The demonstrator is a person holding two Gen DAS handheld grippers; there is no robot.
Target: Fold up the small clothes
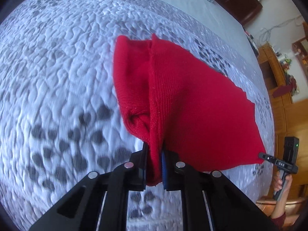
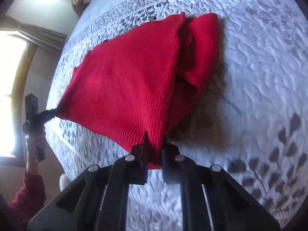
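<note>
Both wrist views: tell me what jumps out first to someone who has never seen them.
The bright red knitted garment dominates the middle of both views, lifted above a white quilted bedspread with grey leaf prints. The left gripper is shut on one corner and the right gripper on another, stretching the cloth between them. Warm wooden furniture lines the right edge of the left wrist view.

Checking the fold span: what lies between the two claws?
Only the red cloth, pulled taut from the right claw to the left claw above the quilt, as the right wrist view shows.
</note>
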